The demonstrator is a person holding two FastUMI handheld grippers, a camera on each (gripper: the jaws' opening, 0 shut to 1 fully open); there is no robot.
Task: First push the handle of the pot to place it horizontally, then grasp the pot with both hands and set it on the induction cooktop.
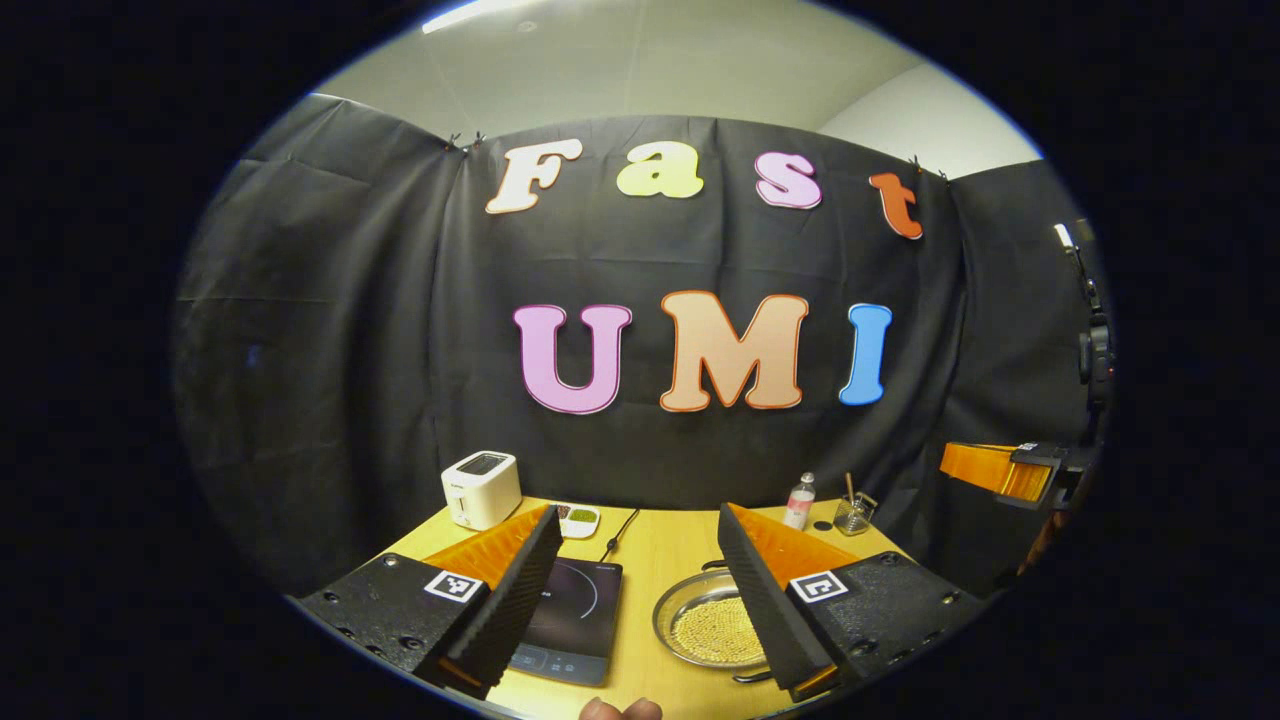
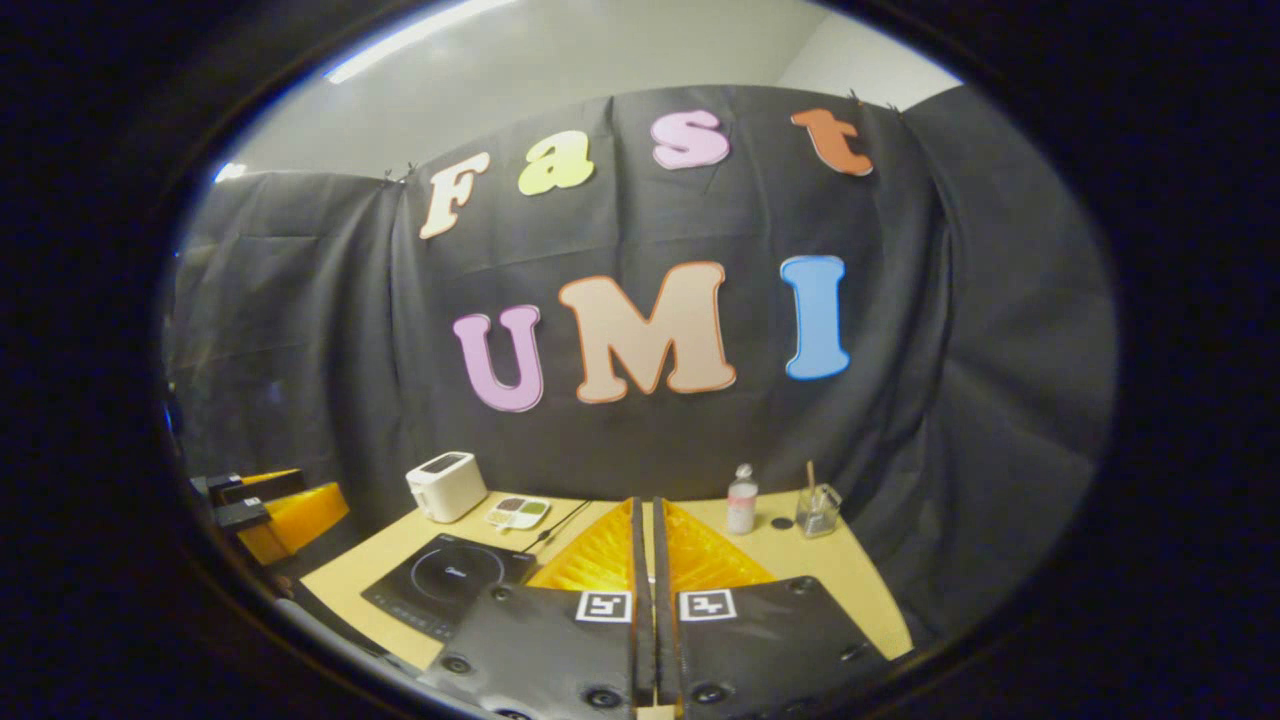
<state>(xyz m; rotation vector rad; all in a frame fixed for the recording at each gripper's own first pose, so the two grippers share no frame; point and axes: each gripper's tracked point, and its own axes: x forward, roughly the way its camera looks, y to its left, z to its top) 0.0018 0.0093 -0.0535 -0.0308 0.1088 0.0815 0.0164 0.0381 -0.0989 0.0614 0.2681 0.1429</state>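
Observation:
The pot (image 1: 712, 625) is a shallow silvery pan with a pale grainy inside, on the wooden table to the right of the black induction cooktop (image 1: 575, 610). Dark handle parts show at its far rim (image 1: 712, 565) and near rim (image 1: 750, 678). My left gripper (image 1: 638, 512) hangs open above the table's front, with one finger over the cooktop and the other over the pot's right side. Nothing is between them. My right gripper (image 2: 645, 512) is shut with nothing in it, raised over the table to the right of the cooktop (image 2: 445, 580). It also appears far right (image 1: 1000, 468).
A white toaster (image 1: 480, 488) stands at the back left, with a small sauce dish (image 1: 580, 520) and the cooktop's cord beside it. A bottle (image 1: 800, 500) and a glass with a stick (image 1: 853, 513) stand at the back right. A person's fingertip (image 1: 620, 710) shows at the bottom edge.

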